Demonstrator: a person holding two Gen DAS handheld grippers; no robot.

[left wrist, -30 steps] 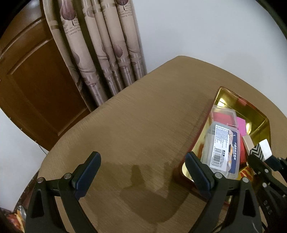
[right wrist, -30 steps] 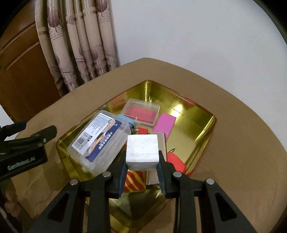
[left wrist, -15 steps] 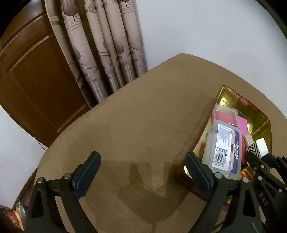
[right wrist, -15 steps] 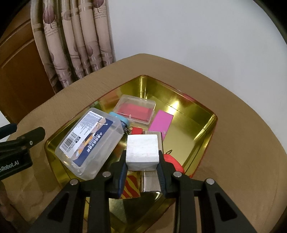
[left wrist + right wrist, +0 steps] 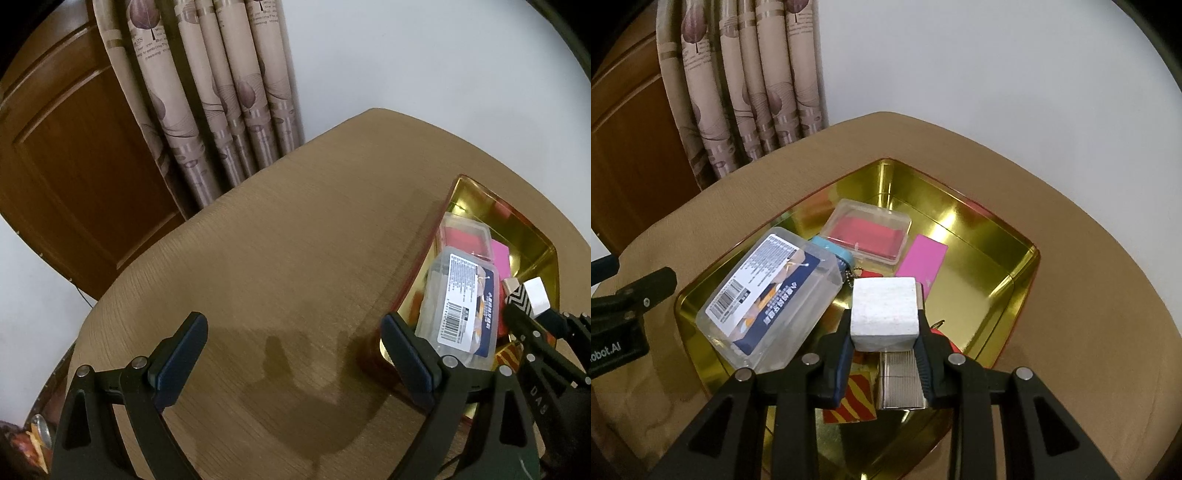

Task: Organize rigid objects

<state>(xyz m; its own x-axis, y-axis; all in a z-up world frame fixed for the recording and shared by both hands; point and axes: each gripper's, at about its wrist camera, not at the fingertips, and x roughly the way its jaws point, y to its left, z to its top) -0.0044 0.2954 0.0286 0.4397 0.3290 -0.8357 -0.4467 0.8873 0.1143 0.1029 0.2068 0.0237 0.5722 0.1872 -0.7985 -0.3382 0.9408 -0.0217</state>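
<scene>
While a white block point(image 5: 885, 314) is being held between the closed-in pads of the right gripper point(image 5: 884, 343) above the near end of a gold tin tray point(image 5: 1008, 254), the sorting of rigid objects is judged to be well advanced but not finished. Several pieces are already being kept inside the tray: a clear plastic box with a barcode label point(image 5: 768, 299), leaning on the tray's left wall; a flat clear case with a red insert point(image 5: 870, 230); a pink card point(image 5: 921, 260); a light-blue item point(image 5: 833, 253) half hidden behind the box; a ribbed silver piece point(image 5: 899, 384) directly under the block; a red-and-yellow striped packet point(image 5: 855, 400); and something red point(image 5: 943, 341) largely hidden behind the right pad. The block itself is not yet being set down, so its release into the tray is thought to be the step outstanding. The left gripper point(image 5: 291, 354) is being held wide open with nothing between its pads, over bare brown table point(image 5: 280, 258) just left of the tray. No loose objects are being shown on the visible tabletop, though part of it is out of view.
</scene>
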